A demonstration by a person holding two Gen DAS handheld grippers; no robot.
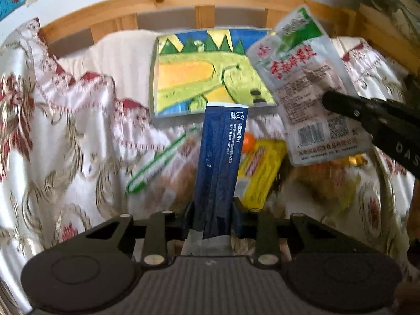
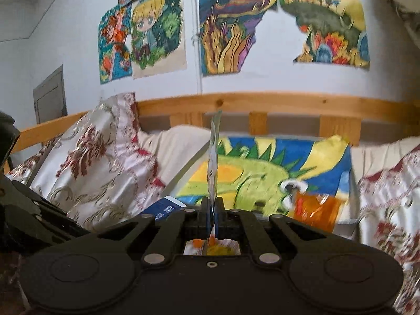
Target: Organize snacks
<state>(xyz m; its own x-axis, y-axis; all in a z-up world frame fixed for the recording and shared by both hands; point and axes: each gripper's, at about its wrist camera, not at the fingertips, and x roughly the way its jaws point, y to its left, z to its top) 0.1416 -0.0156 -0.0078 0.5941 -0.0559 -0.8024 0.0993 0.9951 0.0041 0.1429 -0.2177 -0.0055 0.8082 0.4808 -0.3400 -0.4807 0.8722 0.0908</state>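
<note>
In the left wrist view, a dark blue box (image 1: 219,168) is clamped between the narrow-set fingers of the left gripper (image 1: 213,218) at bottom centre, and it stands up toward the middle of the frame. Its top edge overlaps the lower edge of a painted board (image 1: 199,76), which is propped against a slatted wooden rail (image 1: 183,0) running along the top. At upper right, a clear snack pouch (image 1: 302,78) with red lettering is held in the air by the right gripper (image 1: 341,105), whose black arm enters from the right edge. The pouch overlaps the right edge of the board.

Below the pouch, a yellow packet (image 1: 262,168) lies just right of the box, and a green-edged packet (image 1: 155,165) lies just left, both on a flower-patterned cloth (image 1: 65,131). The left half of the cloth is seen bare of packets.

In the right wrist view, the right gripper is seen fully closed at lower centre, with the pouch pinched edge-on and rising as a thin strip. An orange packet (image 2: 317,207) is seen at lower right, in front of the board. Drawings (image 2: 236,21) are pinned on the wall above the rail.
</note>
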